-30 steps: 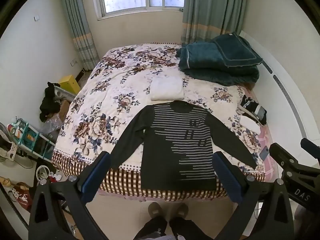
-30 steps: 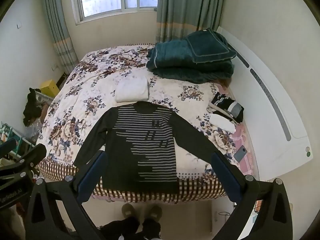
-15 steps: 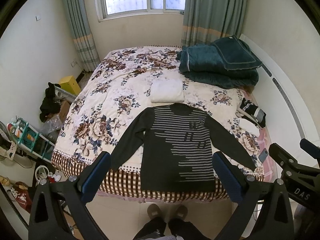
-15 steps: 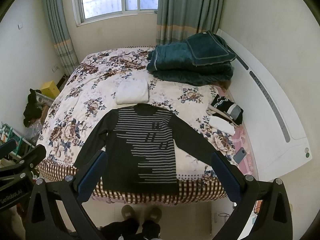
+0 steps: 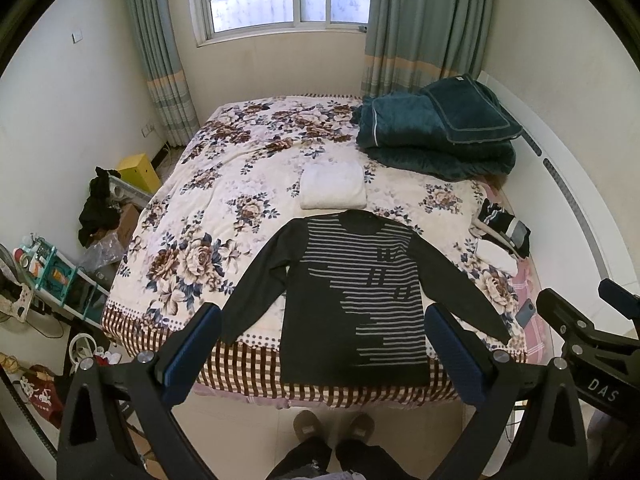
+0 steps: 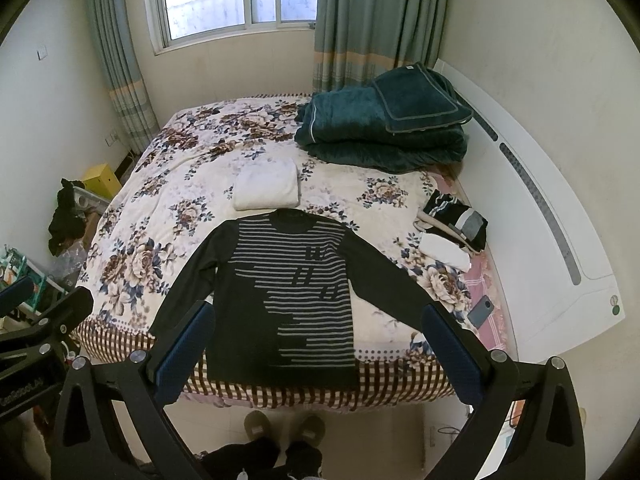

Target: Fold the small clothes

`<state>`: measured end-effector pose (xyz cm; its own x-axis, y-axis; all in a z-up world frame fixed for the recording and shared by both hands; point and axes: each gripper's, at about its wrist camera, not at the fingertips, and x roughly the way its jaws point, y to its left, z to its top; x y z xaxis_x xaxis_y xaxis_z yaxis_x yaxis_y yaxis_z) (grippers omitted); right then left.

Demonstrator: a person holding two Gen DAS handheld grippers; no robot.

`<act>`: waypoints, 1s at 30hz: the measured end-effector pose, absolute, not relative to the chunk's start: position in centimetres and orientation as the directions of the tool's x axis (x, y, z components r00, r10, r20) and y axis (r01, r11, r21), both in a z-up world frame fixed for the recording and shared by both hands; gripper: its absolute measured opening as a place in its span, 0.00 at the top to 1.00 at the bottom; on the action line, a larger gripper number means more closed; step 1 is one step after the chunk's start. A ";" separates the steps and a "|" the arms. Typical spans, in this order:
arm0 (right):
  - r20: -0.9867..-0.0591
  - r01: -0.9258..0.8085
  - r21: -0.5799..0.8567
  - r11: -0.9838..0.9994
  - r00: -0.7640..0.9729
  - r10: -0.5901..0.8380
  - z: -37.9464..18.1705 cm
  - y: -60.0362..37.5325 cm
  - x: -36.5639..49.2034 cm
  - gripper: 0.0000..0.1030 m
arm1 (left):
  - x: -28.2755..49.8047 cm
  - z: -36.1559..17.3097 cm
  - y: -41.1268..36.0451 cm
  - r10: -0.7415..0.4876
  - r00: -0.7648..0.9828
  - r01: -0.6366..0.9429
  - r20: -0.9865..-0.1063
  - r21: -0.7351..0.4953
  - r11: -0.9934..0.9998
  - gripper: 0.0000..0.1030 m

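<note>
Overhead, both tongs (image 5: pixel 324 344) (image 6: pixel 320 340) agape above sweater (image 5: pixel 352 300).

Teal quilt (image 5: pixel 436 136) folded at bed's far right; phone (image 6: pixel 482 311) near right edge; yellow box (image 5: pixel 138 172) on floor.

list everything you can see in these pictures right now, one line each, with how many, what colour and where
sweater: one, dark with grey stripes, spread flat at the bed's near edge
folded cloth: one, white, just beyond the sweater's collar
blanket: one folded pile, teal, far right of the bed
bedspread: one, floral with checked border, covering the bed
phone: one, grey-blue, on the bed's right edge
yellow box: one, on the floor left of the bed
slippers: two, brown, on the person's feet
left gripper: one, black, blue pads, open
right gripper: one, black, blue pads, open
</note>
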<state>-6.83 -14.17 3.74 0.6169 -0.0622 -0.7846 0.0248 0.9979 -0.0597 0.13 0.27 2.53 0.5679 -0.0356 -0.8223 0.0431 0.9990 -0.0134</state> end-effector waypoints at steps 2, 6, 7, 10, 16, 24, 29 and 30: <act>-0.784 0.026 -0.059 0.998 0.618 -0.062 3.6 -14.2 -6.9 0.00 | 0.2 2.6 0.2 -0.033 0.569 0.042 -0.822 -0.011 0.999 0.00; -0.783 0.026 -0.059 0.998 0.618 -0.062 4.3 -14.0 -6.8 0.00 | 0.3 2.8 0.0 -0.032 0.577 0.041 -0.816 -0.010 0.999 0.00; -0.784 0.026 -0.058 0.998 0.618 -0.061 4.0 -14.1 -6.8 0.00 | 0.1 2.7 0.1 -0.031 0.579 0.042 -0.815 -0.009 0.999 0.00; -0.783 0.025 -0.057 0.998 0.619 -0.060 4.0 -14.2 -6.9 0.00 | 0.1 2.7 0.1 -0.031 0.580 0.041 -0.814 -0.008 0.999 0.00; -0.781 0.024 -0.058 0.998 0.622 -0.060 3.9 -14.1 -7.0 0.00 | 0.1 2.8 0.1 -0.030 0.584 0.043 -0.811 -0.006 0.999 0.00; -0.780 0.024 -0.055 0.998 0.623 -0.058 4.1 -14.1 -7.1 0.00 | 0.2 3.1 0.6 -0.030 0.590 0.042 -0.807 -0.006 0.999 0.00; -0.780 0.024 -0.052 0.998 0.623 -0.056 4.7 -14.0 -7.0 0.00 | 0.2 3.0 0.5 -0.028 0.590 0.040 -0.807 -0.005 0.999 0.00; -0.779 0.023 -0.055 0.998 0.624 -0.057 4.6 -13.9 -7.0 0.00 | 0.3 3.0 0.5 -0.028 0.590 0.040 -0.807 -0.006 0.999 0.00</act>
<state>-7.02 -13.91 4.63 0.6243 -0.0570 -0.7791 0.0230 0.9982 -0.0546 0.25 0.48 2.99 0.5904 -0.0280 -0.8066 0.0396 0.9992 -0.0057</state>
